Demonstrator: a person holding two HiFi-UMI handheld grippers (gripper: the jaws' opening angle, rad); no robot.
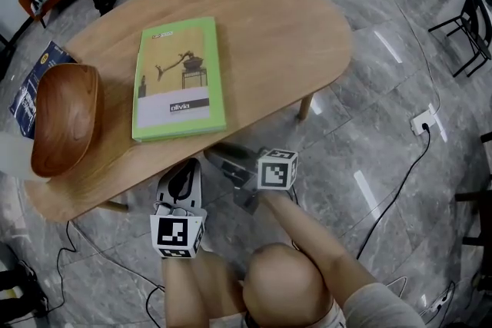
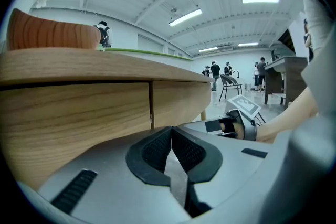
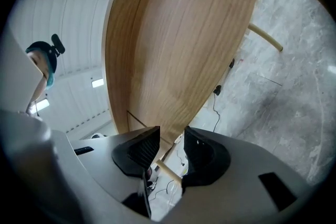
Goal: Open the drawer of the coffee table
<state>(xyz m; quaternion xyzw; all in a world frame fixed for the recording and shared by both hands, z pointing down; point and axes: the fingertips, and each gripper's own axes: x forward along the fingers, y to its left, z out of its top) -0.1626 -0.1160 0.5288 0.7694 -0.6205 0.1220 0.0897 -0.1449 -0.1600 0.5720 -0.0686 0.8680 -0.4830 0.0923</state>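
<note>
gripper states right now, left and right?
Left gripper: closed, empty.
Right gripper: open, gripping nothing.

On the bench [image 1: 292, 34], a book [image 1: 179, 78] lies near the middle. A bowl [image 1: 65, 117] sits to its left, partly over a magazine [image 1: 31, 88] at the left edge. The 2 grippers are at the near edge: the left gripper [image 1: 181, 169] before the drawer front [image 2: 73, 113], the right gripper [image 1: 223, 157] just beside it, under the top.
</note>
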